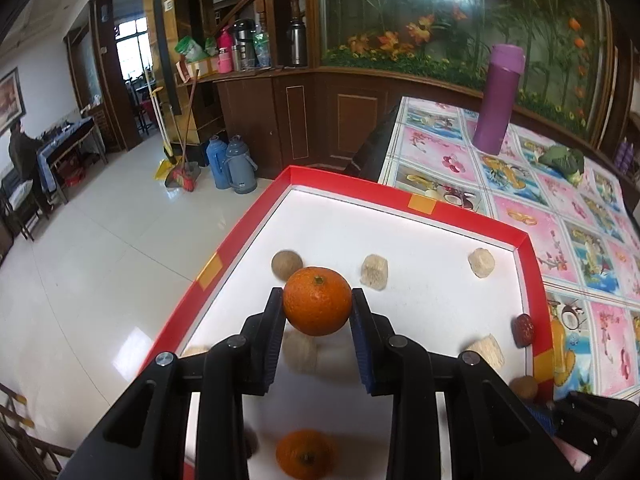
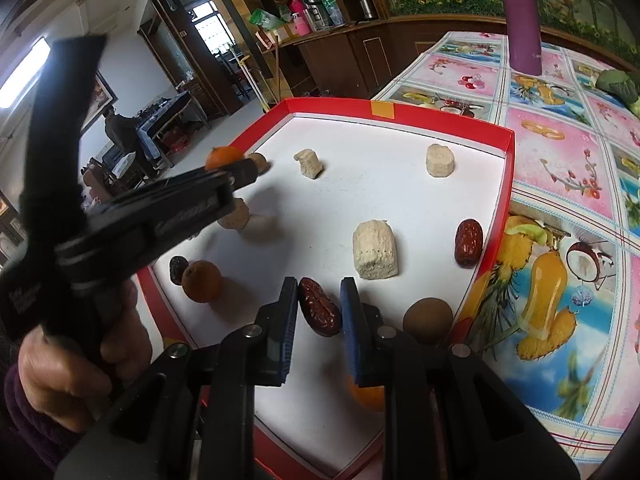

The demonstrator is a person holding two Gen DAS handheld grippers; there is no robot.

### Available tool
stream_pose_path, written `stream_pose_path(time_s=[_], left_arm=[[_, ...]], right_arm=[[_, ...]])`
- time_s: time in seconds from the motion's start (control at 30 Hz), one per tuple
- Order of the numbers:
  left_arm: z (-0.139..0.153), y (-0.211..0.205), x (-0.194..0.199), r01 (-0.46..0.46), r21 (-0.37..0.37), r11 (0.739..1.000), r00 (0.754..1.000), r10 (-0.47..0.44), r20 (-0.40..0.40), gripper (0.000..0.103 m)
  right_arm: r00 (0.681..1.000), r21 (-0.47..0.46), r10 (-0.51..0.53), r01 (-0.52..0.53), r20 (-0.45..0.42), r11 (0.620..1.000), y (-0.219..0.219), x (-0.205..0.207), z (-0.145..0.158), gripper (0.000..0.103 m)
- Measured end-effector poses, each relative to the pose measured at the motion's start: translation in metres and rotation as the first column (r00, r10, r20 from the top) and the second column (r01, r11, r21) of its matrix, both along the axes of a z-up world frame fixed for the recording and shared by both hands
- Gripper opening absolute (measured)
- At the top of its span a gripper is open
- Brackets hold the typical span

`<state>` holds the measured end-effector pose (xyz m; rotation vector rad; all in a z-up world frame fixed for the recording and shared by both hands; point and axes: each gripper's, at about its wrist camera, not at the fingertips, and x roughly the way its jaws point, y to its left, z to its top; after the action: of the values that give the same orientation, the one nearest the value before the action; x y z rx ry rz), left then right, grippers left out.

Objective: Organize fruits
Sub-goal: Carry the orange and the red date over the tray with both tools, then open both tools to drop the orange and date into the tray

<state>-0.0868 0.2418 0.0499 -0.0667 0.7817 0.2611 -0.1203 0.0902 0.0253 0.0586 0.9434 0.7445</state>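
Red-rimmed tray [image 1: 524,240] on a fruit-print cloth: left gripper [image 1: 317,308] clamps an orange [image 1: 317,301] above the tray floor. Right gripper [image 2: 319,308] hangs apart around a date [image 2: 319,312], unclosed. Carry level, squeeze gently, lower it beside the other orange [image 1: 306,456].

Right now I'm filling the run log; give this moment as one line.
left hand-held gripper: shut on orange, raised over red tray | right hand-held gripper: open around red date
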Motion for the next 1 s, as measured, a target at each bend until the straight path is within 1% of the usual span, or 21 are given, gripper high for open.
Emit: stream_pose_path(time_s=[0.2,0.33,0.53,0.6,0.7,0.73,0.8,0.83,0.87,0.9,0.93,0.97,1.0], left_arm=[[-0.008,0.000,0.010,0.007,0.005,1.000,0.999,-0.007,-0.047,0.031],[-0.015,-0.003,0.010,0.014,0.007,1.000,0.997,-0.014,-0.076,0.032],[-0.014,-0.002,0.002,0.009,0.015,1.000,0.997,-0.007,-0.072,0.034],[-0.014,-0.001,0.001,0.004,0.003,1.000,0.997,-0.004,-0.074,0.037],[-0.011,-0.002,-0.003,0.000,0.012,1.000,0.998,0.001,-0.061,0.042],[-0.009,-0.003,-0.006,-0.003,0.016,1.000,0.999,0.003,-0.050,0.045],[-0.004,-0.005,-0.010,-0.009,0.026,1.000,1.000,0.009,-0.024,0.047],[0.000,-0.006,-0.013,-0.014,0.034,0.999,1.000,0.014,-0.006,0.050],[0.003,-0.006,-0.016,-0.017,0.038,0.999,1.000,0.017,0.006,0.056],[0.008,-0.007,-0.020,-0.024,0.043,0.999,0.999,0.023,0.024,0.059],[0.012,-0.007,-0.023,-0.030,0.047,0.998,0.999,0.028,0.039,0.064],[0.016,-0.008,-0.027,-0.037,0.056,0.998,0.998,0.033,0.059,0.067],[0.021,-0.010,-0.032,-0.043,0.069,0.997,0.996,0.037,0.078,0.068]], right_arm=[[1.000,-0.005,0.001,0.000,0.018,1.000,0.000,-0.004,0.000,0.024],[0.999,-0.003,-0.027,0.027,0.021,1.000,-0.002,-0.003,0.000,0.024],[0.999,-0.013,-0.047,0.047,0.020,0.999,0.000,-0.002,0.000,0.024],[0.999,-0.017,-0.041,0.042,0.018,0.999,0.000,-0.003,0.001,0.024],[0.999,-0.016,-0.036,0.036,0.009,0.999,-0.001,-0.002,0.002,0.025],[0.999,-0.018,-0.039,0.040,0.011,0.999,-0.002,-0.002,0.002,0.025],[0.999,-0.007,-0.047,0.047,0.022,0.999,-0.007,-0.003,0.006,0.026],[0.998,0.004,-0.051,0.051,0.026,0.999,-0.010,-0.002,0.007,0.028],[0.998,0.018,-0.058,0.057,0.032,0.998,-0.014,-0.002,0.010,0.030],[0.997,0.029,-0.068,0.067,0.038,0.997,-0.017,-0.002,0.012,0.033],[0.995,0.041,-0.083,0.081,0.049,0.996,-0.022,-0.002,0.016,0.039],[0.994,0.047,-0.093,0.091,0.058,0.995,-0.026,-0.002,0.019,0.045],[0.992,0.053,-0.107,0.103,0.068,0.993,-0.029,-0.002,0.021,0.047]])
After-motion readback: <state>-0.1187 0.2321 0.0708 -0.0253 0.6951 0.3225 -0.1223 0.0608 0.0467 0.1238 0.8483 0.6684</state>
